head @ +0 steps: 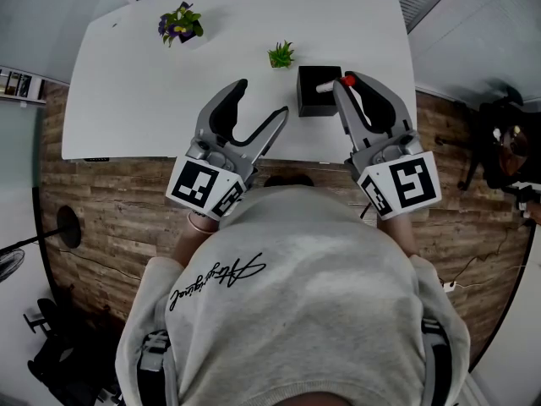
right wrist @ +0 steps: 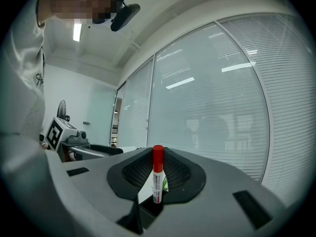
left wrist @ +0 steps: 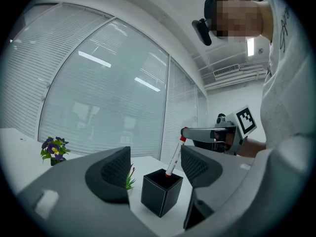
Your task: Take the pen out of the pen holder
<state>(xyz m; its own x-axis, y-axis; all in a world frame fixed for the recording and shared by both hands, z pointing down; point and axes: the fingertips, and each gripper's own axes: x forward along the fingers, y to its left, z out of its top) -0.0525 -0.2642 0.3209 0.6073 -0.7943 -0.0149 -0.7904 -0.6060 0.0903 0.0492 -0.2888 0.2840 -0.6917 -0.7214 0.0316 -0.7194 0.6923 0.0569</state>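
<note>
On the white counter (head: pixel 127 100), toward its right end and near the edge closest to the person, stands a black square holder (head: pixel 319 91). A pen (left wrist: pixel 174 162) with a white barrel and a red cap leans in it. The lower end is down inside the holder's open top and the capped end sticks up above the rim.

The right gripper (head: pixel 345 83) reaches level over the holder and is clenched on the pen's upper part, just below the cap. In the right gripper view the two dark ribbed pads (right wrist: pixel 180 174) press on the barrel from either side, with the cap showing above them.

The left gripper (head: pixel 262 100) hangs over the counter's near edge, to the left of the holder, with its tips pointing toward it. Its jaws are spread wide and grasp nothing. In the left gripper view the holder and pen show in the gap beyond the pads, apart from both.

A small green plant (head: pixel 281 54) sits just left of the holder and a little farther back. A pot of purple flowers (head: pixel 180 25) stands well apart, toward the far left corner. The floor (head: pixel 101 201) below the counter is wood plank.
</note>
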